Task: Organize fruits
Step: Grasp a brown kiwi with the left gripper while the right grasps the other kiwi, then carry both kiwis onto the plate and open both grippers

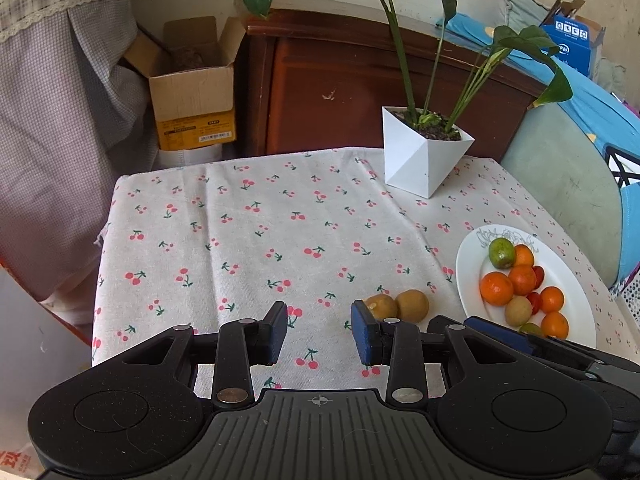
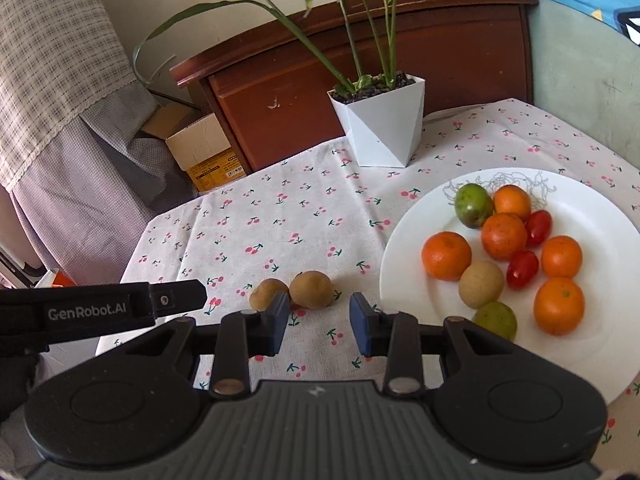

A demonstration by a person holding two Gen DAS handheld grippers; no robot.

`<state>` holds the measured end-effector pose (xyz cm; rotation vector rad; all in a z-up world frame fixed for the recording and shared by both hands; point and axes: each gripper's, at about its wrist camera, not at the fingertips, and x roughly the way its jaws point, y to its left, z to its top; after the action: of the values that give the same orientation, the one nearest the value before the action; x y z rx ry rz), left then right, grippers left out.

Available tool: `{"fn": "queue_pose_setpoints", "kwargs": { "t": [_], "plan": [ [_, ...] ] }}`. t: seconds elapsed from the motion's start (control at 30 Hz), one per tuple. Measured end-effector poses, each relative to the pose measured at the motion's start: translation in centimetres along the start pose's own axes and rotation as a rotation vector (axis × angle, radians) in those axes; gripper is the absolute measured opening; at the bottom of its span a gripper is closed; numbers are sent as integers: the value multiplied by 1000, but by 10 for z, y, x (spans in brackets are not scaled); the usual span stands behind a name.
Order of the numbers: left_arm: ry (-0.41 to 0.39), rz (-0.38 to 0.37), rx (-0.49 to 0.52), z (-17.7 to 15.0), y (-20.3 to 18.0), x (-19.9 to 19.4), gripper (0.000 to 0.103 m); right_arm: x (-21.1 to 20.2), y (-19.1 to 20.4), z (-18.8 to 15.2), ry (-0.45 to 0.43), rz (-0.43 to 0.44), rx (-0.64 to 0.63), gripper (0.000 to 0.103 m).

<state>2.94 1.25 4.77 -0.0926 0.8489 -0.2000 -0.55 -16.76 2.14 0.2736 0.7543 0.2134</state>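
White porcelain with a thin line drawing at its far rim, the plate [image 2: 600, 320] sits on the cherry-print tablecloth [image 2: 280, 220] and carries most of the fruit. Counted in the right wrist view: five small oranges [image 2: 446, 255], two red cherry tomatoes [image 2: 522, 269], one brown longan-like fruit [image 2: 481, 284], and two green fruits, one large at the far side [image 2: 473, 205] and one partly hidden behind the gripper body at the near edge [image 2: 496, 319].

Two more brown fruits [image 2: 311, 289] lie off the plate on the cloth, touching each other, just left of the plate's rim. In the left wrist view the same pair [image 1: 412, 306] sits just beyond the right fingertip.

The left gripper [image 1: 319, 334] hangs over bare cloth, jaws parted with nothing between them. The right gripper [image 2: 319, 326] is likewise parted and empty, its left pad [image 2: 280, 320] overlapping the nearer brown fruit in the picture; whether it touches I cannot tell.

One white faceted pot with a leafy plant [image 2: 380, 128] stands at the table's far side, and one open cardboard box [image 1: 192, 92] sits beyond the table.
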Motion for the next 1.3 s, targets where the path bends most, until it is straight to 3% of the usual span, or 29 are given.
{"fn": "queue_pose_setpoints", "kwargs": {
  "t": [0.47,0.6,1.3],
  "plan": [
    [11,2,-65,2,6,3,33,28,-2,8,4,25,15,35],
    [15,5,-80,2,8,5,33,33,0,5,32,55,11,26],
    [-52,-74,-31,-2,-17,34,33,1,-27,10,-34,-3,103,25]
  ]
}}
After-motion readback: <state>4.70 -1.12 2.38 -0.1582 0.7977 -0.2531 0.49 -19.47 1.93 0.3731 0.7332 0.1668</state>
